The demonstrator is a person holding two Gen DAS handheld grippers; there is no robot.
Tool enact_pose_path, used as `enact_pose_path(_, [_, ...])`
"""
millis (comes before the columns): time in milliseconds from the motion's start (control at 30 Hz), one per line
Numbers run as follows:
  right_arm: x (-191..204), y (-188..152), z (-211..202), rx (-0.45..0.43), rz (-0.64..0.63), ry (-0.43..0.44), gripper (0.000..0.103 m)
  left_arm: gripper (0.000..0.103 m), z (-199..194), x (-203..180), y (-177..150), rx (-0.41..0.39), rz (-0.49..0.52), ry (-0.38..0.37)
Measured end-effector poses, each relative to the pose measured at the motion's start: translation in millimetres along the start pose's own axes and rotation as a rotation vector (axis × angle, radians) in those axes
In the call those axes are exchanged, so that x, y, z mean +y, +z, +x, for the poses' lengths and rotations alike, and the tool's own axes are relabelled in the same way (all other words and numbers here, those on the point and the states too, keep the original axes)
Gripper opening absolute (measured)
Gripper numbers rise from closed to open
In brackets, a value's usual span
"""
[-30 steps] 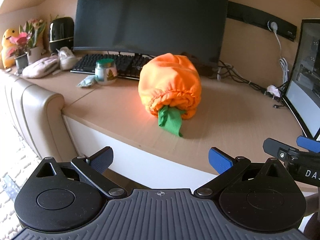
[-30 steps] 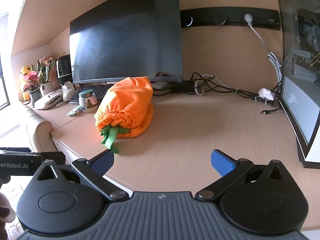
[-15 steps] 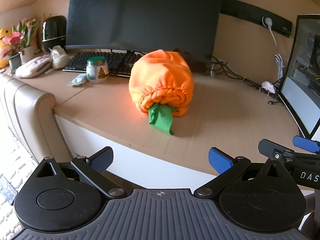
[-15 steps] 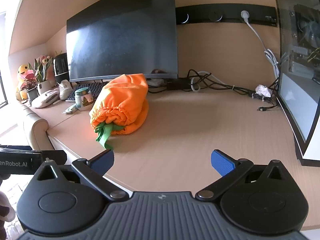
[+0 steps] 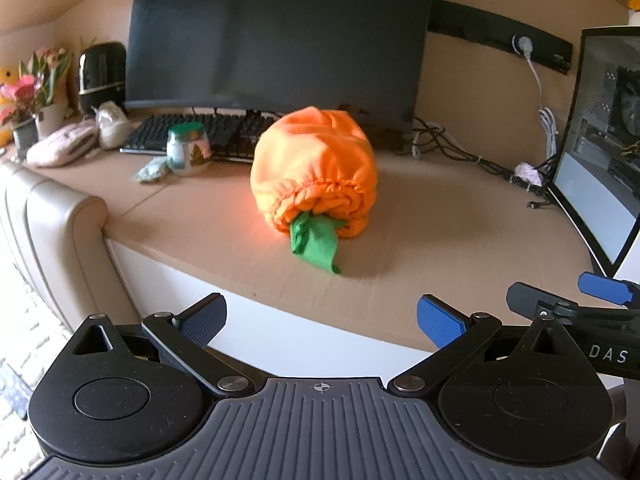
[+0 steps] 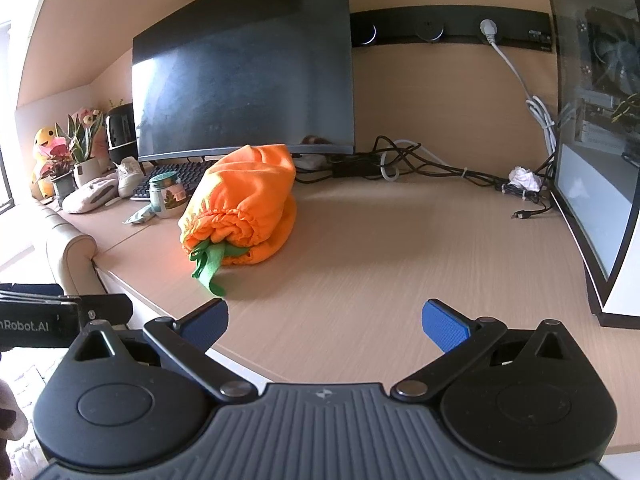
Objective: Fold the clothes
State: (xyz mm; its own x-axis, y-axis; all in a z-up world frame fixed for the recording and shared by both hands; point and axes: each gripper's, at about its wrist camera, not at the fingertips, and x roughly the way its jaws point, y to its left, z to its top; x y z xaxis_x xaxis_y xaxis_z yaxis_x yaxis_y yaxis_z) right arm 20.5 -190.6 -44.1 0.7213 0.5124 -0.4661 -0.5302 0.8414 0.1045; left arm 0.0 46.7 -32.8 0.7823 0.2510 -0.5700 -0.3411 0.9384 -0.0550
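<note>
1. Orange garment (image 5: 314, 168): bundled, with green fabric (image 5: 316, 242) poking out of its gathered near end; lying on the wooden desk (image 5: 440, 232) in front of the dark monitor (image 5: 280, 36).
2. Left gripper (image 5: 322, 318): hovering off the desk's near edge, fingers spreading wide, gripping nothing.
3. Right gripper (image 6: 324, 322): hanging over the near desk edge, to the right of the bundle, fingers likewise parting wide and empty.
4. Keyboard (image 5: 200, 130) and jar (image 5: 188, 148): sitting far left of the bundle.
</note>
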Motion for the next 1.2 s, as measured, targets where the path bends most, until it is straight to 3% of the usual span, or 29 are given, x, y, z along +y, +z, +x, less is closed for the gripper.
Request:
enact_pose_path(300, [4,2,-2,-0.012,-0.006,0.004,0.103,0.103,-4,11,3,-0.005,-0.043,0.01])
enact_pose_path(733, [9,3,-2,-0.044,-0.056,0.001,0.103,0.103,2,6,5,0.005,-0.027,0.012])
enact_pose_path(1200, [1,-4,5,0.006,-0.021,-0.027,0.103,0.103,15,4,-1,0.059,-0.031,-0.011])
